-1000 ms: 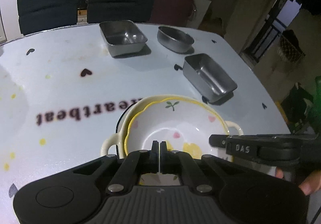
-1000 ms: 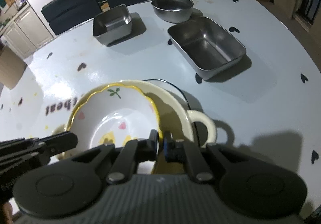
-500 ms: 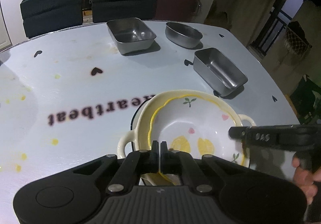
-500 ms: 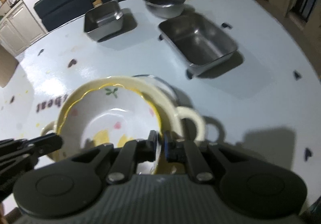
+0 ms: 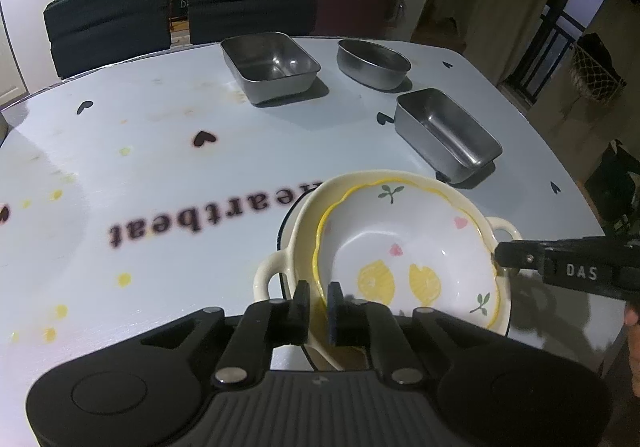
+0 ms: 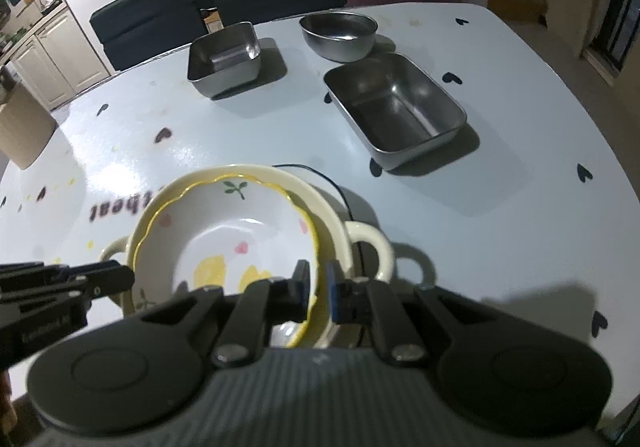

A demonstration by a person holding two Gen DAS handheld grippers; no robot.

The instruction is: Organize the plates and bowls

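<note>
Left tool: fingers slightly apart, straddling the near rim of the white scalloped ceramic bowl with yellow edge and lemon print. One finger sits outside the rim, the other inside. Whether the pads touch the rim cannot be told.

Right tool: fingers also slightly apart, straddling the same bowl's rim on the opposite side, one finger inside, one outside. Contact with the rim not resolvable.

The lemon-print bowl sits nested in a cream ceramic bowl with two loop handles, directly ahead of both tools. A black-rimmed plate shows beneath the cream bowl, only a thin arc visible. The stack rests on the pale blue table with black heart print.

Ahead of the left tool, beyond the stack:
- long rectangular stainless steel tray, ahead and to the right, near the stack.
- square stainless steel container, farther ahead, slightly left.
- round stainless steel bowl, farther ahead, just beside the square container, apart from it.

In the right wrist view the same three steel pieces lie ahead: tray nearest and to the right, square container ahead-left, round bowl farthest.

Dark blue chairs stand beyond the table's far edge.
</note>
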